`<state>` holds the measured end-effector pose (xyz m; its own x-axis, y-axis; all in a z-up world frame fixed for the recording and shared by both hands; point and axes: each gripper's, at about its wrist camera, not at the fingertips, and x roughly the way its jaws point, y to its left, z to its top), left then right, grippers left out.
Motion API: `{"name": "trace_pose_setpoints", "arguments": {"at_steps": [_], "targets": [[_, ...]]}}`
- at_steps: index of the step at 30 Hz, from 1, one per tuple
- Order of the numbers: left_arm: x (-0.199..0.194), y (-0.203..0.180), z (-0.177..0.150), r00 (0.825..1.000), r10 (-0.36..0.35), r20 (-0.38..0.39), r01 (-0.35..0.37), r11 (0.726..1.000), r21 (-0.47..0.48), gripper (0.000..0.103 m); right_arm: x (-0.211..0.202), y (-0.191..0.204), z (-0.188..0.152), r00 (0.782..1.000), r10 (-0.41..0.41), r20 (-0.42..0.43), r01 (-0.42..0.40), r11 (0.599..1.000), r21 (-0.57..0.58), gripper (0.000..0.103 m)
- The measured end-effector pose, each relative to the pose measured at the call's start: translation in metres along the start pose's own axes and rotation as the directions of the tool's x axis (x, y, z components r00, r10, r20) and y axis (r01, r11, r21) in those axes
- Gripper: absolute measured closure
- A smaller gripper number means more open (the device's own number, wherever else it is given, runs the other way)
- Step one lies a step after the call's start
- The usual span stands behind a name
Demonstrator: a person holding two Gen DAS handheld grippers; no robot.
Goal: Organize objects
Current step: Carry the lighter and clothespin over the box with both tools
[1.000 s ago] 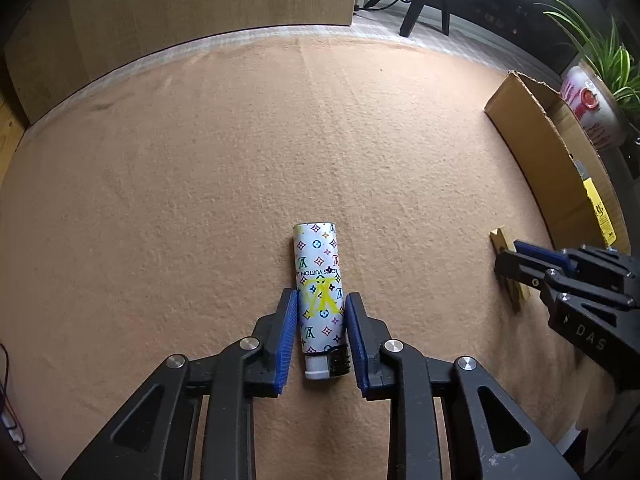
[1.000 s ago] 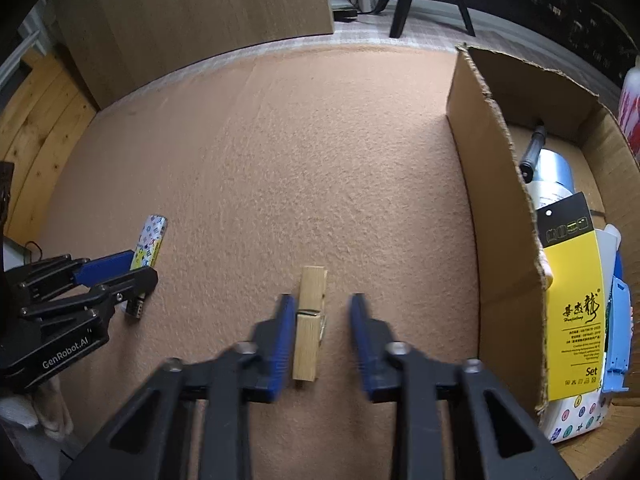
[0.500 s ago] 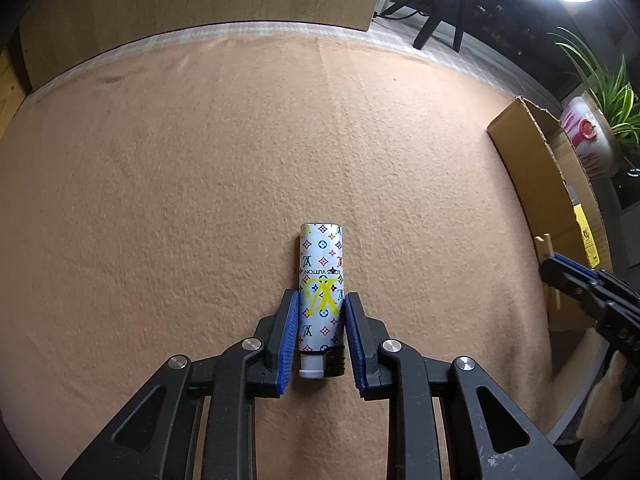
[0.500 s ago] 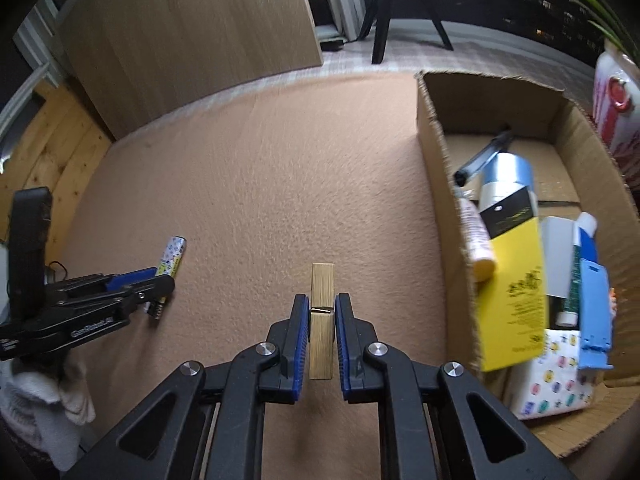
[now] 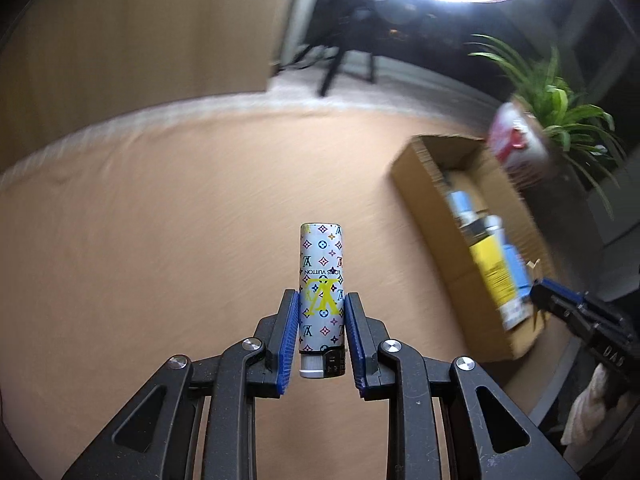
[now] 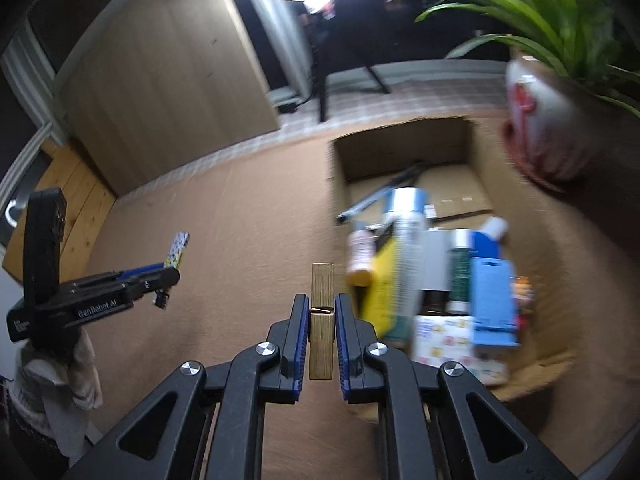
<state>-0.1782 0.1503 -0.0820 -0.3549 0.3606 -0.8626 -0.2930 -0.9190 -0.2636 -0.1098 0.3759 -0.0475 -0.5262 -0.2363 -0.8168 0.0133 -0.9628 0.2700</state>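
Observation:
My left gripper (image 5: 322,300) is shut on a white lighter (image 5: 321,276) with a coloured monogram print and holds it above the tan felt table (image 5: 160,248). It also shows in the right wrist view (image 6: 176,249). My right gripper (image 6: 322,304) is shut on a wooden clothespin (image 6: 322,300), held in the air just left of the open cardboard box (image 6: 404,136). The right gripper shows at the right edge of the left wrist view (image 5: 560,300), over the box's near end.
The box (image 5: 416,168) holds several items: a yellow package (image 6: 386,280), a blue card (image 6: 492,300), bottles and a pen. A potted plant (image 6: 540,120) stands just beyond the box. A wooden panel (image 6: 160,80) and a tripod stand behind the table.
Both grippers have lifted their objects off the table and swung toward the box. The right gripper closed on the clothespin a second ago; the left closed on the lighter.

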Motion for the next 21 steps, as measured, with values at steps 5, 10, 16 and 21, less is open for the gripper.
{"name": "trace_pose_setpoints", "arguments": {"at_steps": [5,10,16,21], "targets": [[0.012,-0.061,0.029,0.998,-0.059,0.01,0.058,0.995,0.086,0.078,-0.023,-0.034,-0.005,0.998,-0.045,0.039,0.043,0.998,0.05,0.091],[0.038,-0.118,0.056,0.995,-0.096,-0.001,0.095,0.983,0.16,0.078,-0.035,-0.057,-0.004,0.995,-0.08,0.059,0.076,0.995,0.068,0.091],[0.074,-0.17,0.081,0.994,-0.102,-0.025,0.105,0.971,0.217,0.078,-0.037,-0.077,0.001,0.992,-0.107,0.07,0.102,0.991,0.081,0.091],[0.099,-0.196,0.096,0.995,-0.09,-0.04,0.097,0.965,0.244,0.078,-0.033,-0.086,0.008,0.99,-0.118,0.073,0.112,0.99,0.084,0.091]]}}
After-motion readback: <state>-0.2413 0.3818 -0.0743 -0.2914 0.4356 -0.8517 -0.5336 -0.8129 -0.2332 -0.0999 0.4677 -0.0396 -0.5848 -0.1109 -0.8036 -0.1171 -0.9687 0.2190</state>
